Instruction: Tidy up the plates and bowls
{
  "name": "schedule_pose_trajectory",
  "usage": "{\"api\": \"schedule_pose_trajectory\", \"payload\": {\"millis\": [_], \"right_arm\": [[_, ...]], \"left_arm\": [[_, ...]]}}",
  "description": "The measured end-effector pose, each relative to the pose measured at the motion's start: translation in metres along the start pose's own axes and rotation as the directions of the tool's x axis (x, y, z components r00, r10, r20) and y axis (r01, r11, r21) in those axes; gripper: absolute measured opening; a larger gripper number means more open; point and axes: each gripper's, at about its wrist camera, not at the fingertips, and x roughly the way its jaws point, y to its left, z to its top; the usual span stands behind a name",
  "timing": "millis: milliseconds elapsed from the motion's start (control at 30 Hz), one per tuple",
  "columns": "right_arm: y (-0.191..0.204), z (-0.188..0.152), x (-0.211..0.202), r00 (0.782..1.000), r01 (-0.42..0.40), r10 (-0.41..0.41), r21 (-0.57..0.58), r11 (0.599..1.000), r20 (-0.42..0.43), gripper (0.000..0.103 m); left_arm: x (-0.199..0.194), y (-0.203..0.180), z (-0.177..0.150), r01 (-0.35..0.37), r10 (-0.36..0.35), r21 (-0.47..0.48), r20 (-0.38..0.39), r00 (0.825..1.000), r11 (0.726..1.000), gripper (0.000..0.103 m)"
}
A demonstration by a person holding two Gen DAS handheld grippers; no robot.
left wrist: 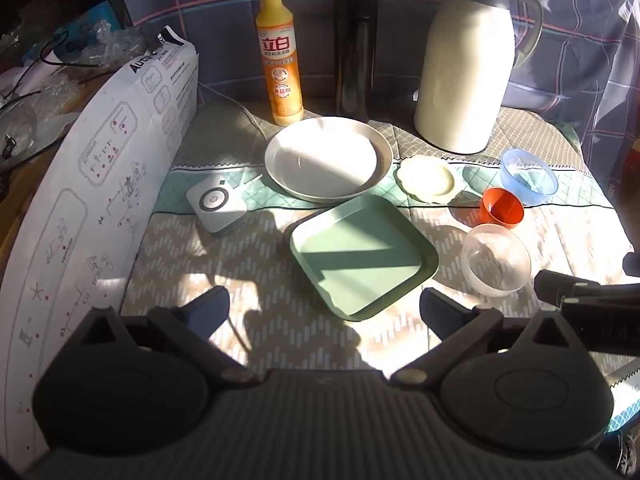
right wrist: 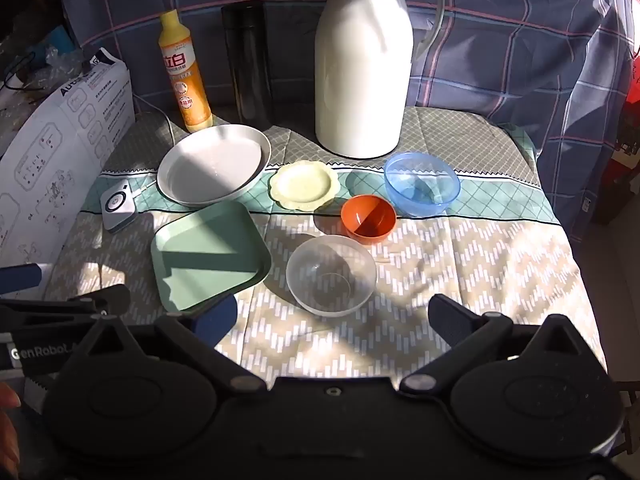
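Note:
On the patterned cloth lie a round white plate (left wrist: 328,160) (right wrist: 214,164), a green square plate (left wrist: 360,256) (right wrist: 210,254), a small cream scalloped dish (left wrist: 427,179) (right wrist: 304,185), a blue bowl (left wrist: 529,176) (right wrist: 422,184), an orange bowl (left wrist: 503,207) (right wrist: 369,218) and a clear bowl (left wrist: 496,259) (right wrist: 331,274). My left gripper (left wrist: 324,314) hovers open in front of the green plate, holding nothing. My right gripper (right wrist: 334,320) is open just short of the clear bowl, also holding nothing.
A yellow detergent bottle (left wrist: 280,60) (right wrist: 185,72), a dark flask (left wrist: 355,56) (right wrist: 247,62) and a white thermos jug (left wrist: 466,68) (right wrist: 363,68) stand at the back. A small white device (left wrist: 217,205) (right wrist: 117,205) and a long white box (left wrist: 100,184) lie to the left.

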Motion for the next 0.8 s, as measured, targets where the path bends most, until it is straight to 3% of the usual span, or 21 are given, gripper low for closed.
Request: {"api": "schedule_pose_trajectory", "payload": {"millis": [800], "right_arm": [[-0.0076,0.0049,0.0041,1.0,0.027,-0.027,0.014,1.0,0.005,0.103]], "left_arm": [[0.004,0.0087,0.0028,-0.023,0.023,-0.028,0.015,1.0,0.999,0.103]]}}
